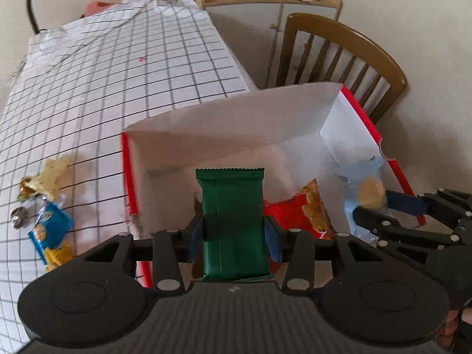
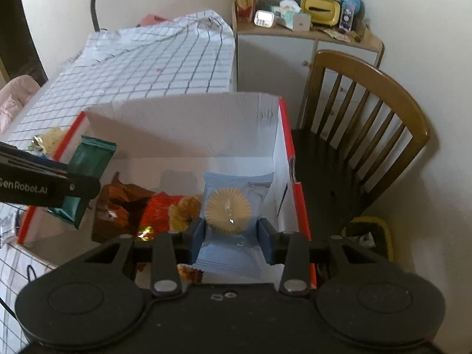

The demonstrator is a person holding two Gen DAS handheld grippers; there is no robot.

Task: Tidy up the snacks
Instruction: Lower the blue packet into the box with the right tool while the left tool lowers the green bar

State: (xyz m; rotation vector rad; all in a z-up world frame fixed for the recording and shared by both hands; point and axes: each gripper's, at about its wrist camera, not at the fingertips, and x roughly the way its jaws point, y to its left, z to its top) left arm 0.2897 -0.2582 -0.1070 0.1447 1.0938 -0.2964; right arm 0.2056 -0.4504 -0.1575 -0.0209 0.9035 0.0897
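Here, above the white cardboard box with red outer sides (image 2: 283, 135), the left gripper (image 1: 234, 236) clamps a dark green foil snack bar (image 1: 233, 206) and the right gripper (image 2: 228, 236) a pale blue biscuit packet (image 2: 236, 188); ideally each lowers inside the box walls before letting go.

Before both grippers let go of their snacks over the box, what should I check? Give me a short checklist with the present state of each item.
1. Left gripper holds the green packet: ok.
2. Right gripper holds the light blue biscuit packet: ok.
3. Both packets are over the open white box: ok.
4. Free floor in the box for both: ok, bare white bottom shows beyond the red packet and brown packet.
5. Height above the box floor: cannot tell.
6. Snacks left on the checked cloth: not ok, blue packet remains.
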